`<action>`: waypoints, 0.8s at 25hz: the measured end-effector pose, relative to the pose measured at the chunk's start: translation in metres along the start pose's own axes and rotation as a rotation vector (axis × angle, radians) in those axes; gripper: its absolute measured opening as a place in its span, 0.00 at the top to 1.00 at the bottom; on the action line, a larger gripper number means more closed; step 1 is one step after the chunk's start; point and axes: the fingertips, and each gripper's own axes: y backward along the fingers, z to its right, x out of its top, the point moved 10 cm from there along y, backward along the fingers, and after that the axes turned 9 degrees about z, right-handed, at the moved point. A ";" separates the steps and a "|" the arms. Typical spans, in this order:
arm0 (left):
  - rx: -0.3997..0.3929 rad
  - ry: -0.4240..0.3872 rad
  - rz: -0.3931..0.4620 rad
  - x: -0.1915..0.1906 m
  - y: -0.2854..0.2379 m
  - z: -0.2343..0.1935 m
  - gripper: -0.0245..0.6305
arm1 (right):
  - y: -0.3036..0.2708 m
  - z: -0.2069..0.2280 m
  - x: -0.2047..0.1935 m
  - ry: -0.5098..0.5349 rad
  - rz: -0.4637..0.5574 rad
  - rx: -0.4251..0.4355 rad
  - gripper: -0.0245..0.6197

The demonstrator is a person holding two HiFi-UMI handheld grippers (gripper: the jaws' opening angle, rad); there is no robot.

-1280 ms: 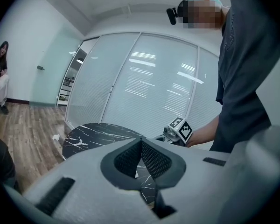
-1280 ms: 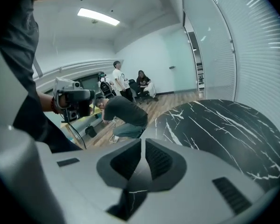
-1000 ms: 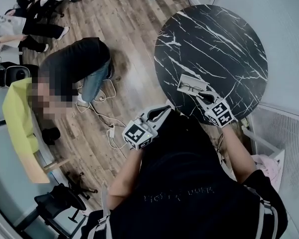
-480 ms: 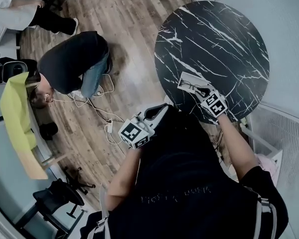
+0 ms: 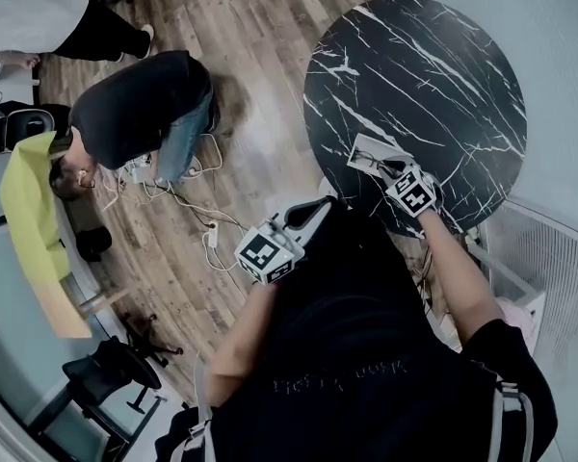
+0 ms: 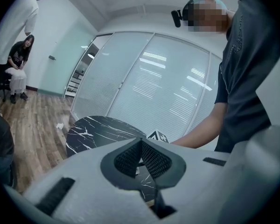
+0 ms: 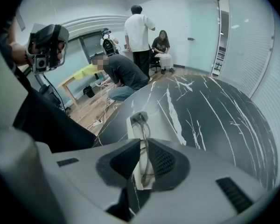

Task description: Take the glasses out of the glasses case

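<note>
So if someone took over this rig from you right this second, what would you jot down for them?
Right tongs: closed on the glasses, as far as I can tell, at the end nearest me.
Left tongs: shut, empty, held off the table's edge and away from the job.
Things: the glasses lie in the open white case, near the edge of the black marble table.
Done: case open, glasses gripped.
Left: lift the glasses out of the case. Probably go gently, since nothing holds the case down.

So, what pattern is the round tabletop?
Tabletop: black with white marble veins; clearest in head view.
</note>
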 end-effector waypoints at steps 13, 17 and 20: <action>0.048 0.022 0.004 -0.004 0.017 0.000 0.93 | -0.032 -0.002 0.011 0.234 -0.134 0.044 0.90; 0.056 0.026 0.004 -0.004 0.017 0.002 0.93 | -0.039 -0.001 0.009 0.259 -0.159 0.039 0.90; 0.052 0.025 0.006 -0.006 0.018 0.003 0.93 | -0.041 -0.002 0.010 0.261 -0.168 0.037 0.90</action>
